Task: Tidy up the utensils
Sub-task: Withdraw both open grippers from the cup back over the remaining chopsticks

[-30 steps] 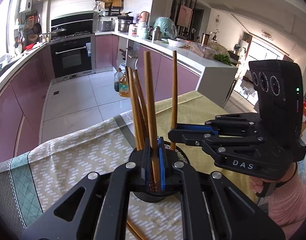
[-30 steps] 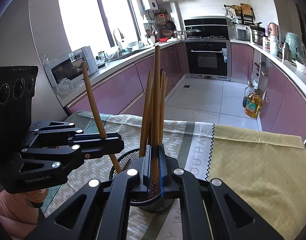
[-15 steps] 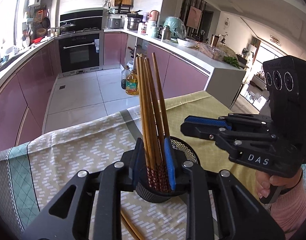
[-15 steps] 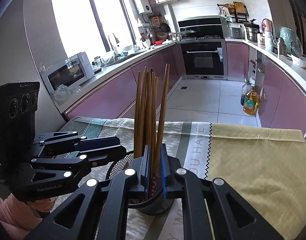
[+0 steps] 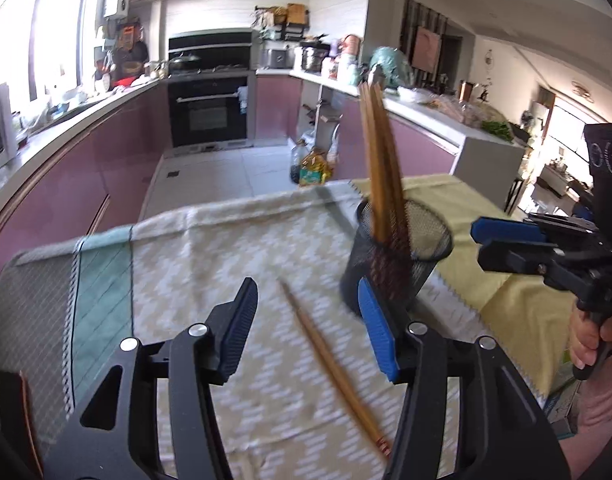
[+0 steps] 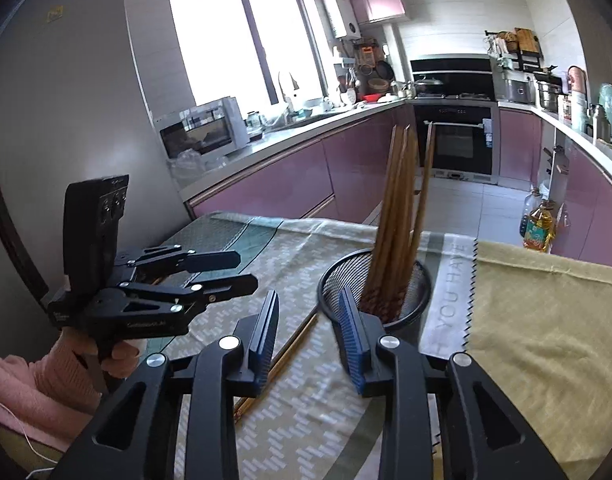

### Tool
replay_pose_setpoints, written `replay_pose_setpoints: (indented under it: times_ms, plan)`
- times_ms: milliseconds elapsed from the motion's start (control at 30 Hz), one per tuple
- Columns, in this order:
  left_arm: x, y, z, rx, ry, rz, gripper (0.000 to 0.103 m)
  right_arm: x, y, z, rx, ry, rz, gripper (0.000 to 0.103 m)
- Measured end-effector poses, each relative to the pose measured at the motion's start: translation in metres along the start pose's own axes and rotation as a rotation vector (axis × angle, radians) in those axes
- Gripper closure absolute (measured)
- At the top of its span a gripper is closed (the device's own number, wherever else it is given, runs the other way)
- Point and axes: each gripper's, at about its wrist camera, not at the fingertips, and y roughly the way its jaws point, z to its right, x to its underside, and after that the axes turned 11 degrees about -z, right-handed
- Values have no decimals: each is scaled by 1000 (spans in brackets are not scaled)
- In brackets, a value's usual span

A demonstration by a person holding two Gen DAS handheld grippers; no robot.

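Now both claws are spread with nothing between their pads. At the lower centre of the left wrist view, the left gripper [image 5: 306, 320] hangs over a loose chopstick [image 5: 329, 364] lying on the patterned tablecloth [image 5: 210, 256]. Right of centre, the mesh holder [image 5: 397, 264] stands upright with the bundled chopsticks [image 5: 379, 164] leaning inside. The right gripper [image 6: 306, 330] sits just before that holder.
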Motion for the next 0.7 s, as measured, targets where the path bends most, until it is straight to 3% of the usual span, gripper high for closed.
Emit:
replay_pose_setpoints:
  times_ms: [167,267,700]
  plan:
    - [32,14,-23,-26,-61,-75,51,23,52,-13,-31,22,-156,74]
    - [45,20,-30,-36,-88,-99,51,31,77,-22,-7,18,-215,74]
    - [57,25,-31,-24,-112,-118,49,38,97,-42,68,-4,-266,74]
